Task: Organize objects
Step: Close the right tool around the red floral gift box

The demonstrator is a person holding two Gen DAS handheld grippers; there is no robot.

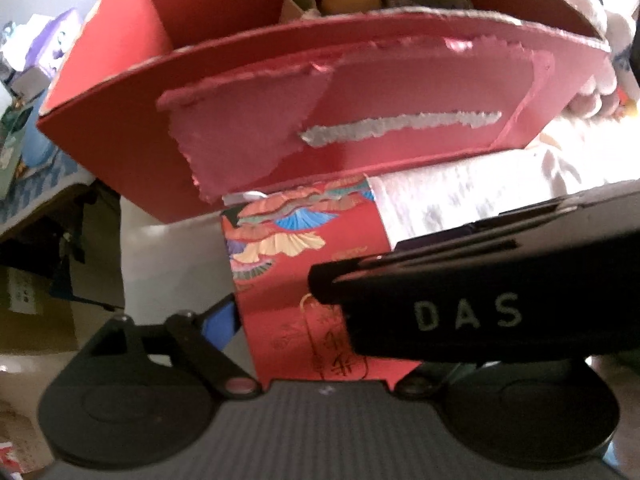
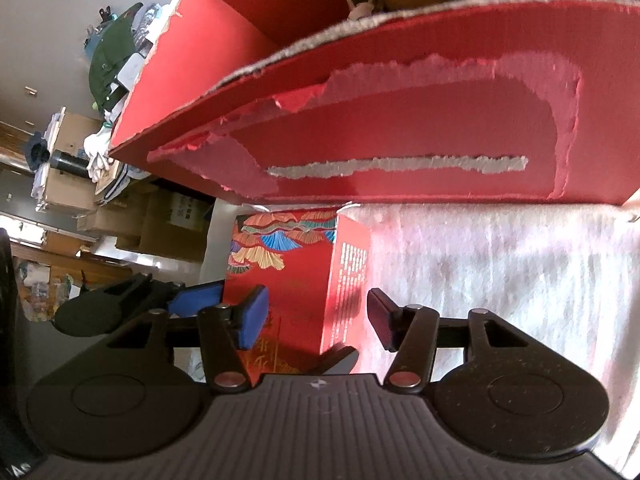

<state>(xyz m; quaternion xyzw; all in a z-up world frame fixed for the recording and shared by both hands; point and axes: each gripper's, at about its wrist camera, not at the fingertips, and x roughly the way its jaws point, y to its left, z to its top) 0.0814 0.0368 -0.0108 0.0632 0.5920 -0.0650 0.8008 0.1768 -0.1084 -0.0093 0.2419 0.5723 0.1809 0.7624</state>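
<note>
The small red patterned box (image 2: 288, 280) stands on the white cloth (image 2: 500, 280) just before the big torn red carton (image 2: 400, 128); the right gripper (image 2: 318, 318) straddles it, spread wide, not pressing; the left gripper (image 1: 280, 316) likewise wide beside it.

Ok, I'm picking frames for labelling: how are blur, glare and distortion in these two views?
Left wrist view: soft, smeared throughout; the big red box bows from the fisheye. Right wrist view: sharper, though the white cloth is washed out by bright light, and the small patterned box stays readable.
</note>
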